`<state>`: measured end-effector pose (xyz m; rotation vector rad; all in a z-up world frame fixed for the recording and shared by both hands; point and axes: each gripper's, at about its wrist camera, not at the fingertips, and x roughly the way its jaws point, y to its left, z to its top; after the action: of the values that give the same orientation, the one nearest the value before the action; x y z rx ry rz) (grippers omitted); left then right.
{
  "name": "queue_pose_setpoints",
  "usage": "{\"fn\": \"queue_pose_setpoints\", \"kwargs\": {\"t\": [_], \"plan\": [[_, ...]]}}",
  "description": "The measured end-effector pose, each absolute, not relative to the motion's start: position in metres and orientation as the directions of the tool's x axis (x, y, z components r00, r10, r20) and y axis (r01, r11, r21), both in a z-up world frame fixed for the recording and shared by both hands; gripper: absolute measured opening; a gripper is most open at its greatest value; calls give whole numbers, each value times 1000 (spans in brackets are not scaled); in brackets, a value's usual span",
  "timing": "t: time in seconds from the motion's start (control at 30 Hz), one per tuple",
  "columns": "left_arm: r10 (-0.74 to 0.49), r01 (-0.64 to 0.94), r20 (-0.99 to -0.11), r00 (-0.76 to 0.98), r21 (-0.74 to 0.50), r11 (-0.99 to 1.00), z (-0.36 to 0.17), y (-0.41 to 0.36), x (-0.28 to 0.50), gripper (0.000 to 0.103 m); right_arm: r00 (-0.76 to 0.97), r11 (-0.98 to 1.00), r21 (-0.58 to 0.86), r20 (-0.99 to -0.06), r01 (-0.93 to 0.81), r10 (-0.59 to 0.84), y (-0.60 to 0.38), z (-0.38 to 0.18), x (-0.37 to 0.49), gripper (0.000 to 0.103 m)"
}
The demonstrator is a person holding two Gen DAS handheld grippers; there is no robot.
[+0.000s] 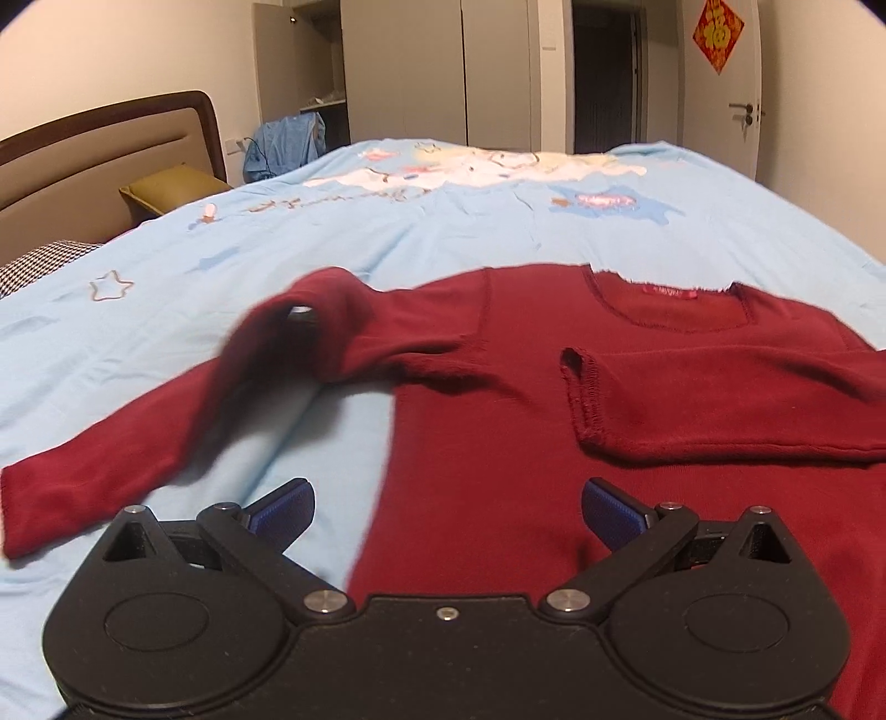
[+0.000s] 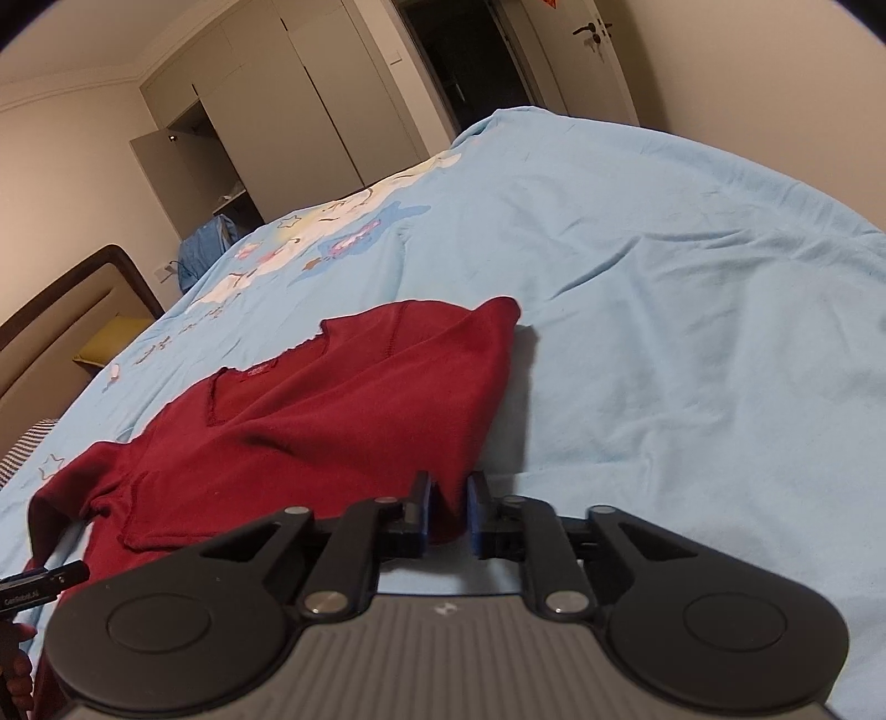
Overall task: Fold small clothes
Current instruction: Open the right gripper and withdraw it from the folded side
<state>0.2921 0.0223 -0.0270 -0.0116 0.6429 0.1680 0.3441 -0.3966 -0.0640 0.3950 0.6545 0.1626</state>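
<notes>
Spread on blue bedding (image 1: 443, 232), the red sweater (image 1: 498, 443) is pinched at its side edge by the right gripper (image 2: 448, 512); the left gripper (image 1: 446, 512), wide open and empty, is held just short of the unfolded sleeve (image 1: 166, 421) ahead-left.

Dark red sweater (image 1: 526, 399) with a red neck label (image 1: 663, 290). Pale blue bedsheet (image 1: 387, 232) printed with white, pink and darker blue cartoon motifs and outlined stars. Grippers: black bodies, blue finger pads (image 1: 612, 512). Far left: brown headboard (image 1: 105, 149), olive pillow (image 1: 166, 191), black-and-white houndstooth cloth (image 1: 41, 266). Far right: red-and-gold door ornament (image 1: 718, 34).
</notes>
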Motion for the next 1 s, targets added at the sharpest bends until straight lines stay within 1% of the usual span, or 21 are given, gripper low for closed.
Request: {"fn": "queue_pose_setpoints", "kwargs": {"t": [0.03, 0.1, 0.13, 0.2, 0.3, 0.37, 0.57, 0.63, 0.7, 0.8, 0.87, 1.0], "plan": [[149, -159, -596, 789, 36, 987, -25, 27, 284, 102, 787, 916, 400, -555, -30, 268, -394, -62, 340, 32], [147, -159, -598, 788, 33, 987, -22, 37, 266, 102, 794, 925, 374, -540, -70, 279, -389, -54, 327, 51], [148, -161, -600, 786, 33, 986, -22, 41, 257, 102, 796, 929, 358, -534, -91, 284, -384, -51, 317, 56], [150, -167, -606, 781, 28, 985, -22, 51, 238, 102, 794, 937, 321, -530, -137, 298, -374, -45, 298, 70], [140, -173, -619, 773, 6, 985, -24, 63, 209, 102, 782, 943, 264, -535, -205, 319, -356, -41, 261, 80], [127, -174, -630, 766, -13, 985, -27, 71, 192, 102, 768, 938, 255, -543, -236, 340, -346, -43, 236, 84], [33, -114, -668, 744, -77, 990, -35, 79, 155, 102, 693, 914, 287, -597, -286, 404, -316, -55, 169, 83], [14, -99, -676, 737, -88, 991, -38, 79, 148, 102, 669, 908, 303, -615, -289, 418, -308, -60, 153, 79], [3, -100, -684, 729, -103, 990, -42, 79, 143, 102, 650, 903, 323, -628, -283, 428, -303, -64, 140, 71], [8, -133, -710, 704, -120, 984, -48, 83, 141, 101, 636, 906, 327, -645, -271, 423, -299, -70, 131, 64], [17, -161, -724, 690, -130, 978, -50, 86, 139, 100, 627, 908, 338, -659, -247, 415, -298, -74, 130, 61], [-2, -180, -735, 678, -169, 969, -51, 91, 136, 96, 618, 911, 355, -674, -210, 405, -298, -83, 129, 60]]}}
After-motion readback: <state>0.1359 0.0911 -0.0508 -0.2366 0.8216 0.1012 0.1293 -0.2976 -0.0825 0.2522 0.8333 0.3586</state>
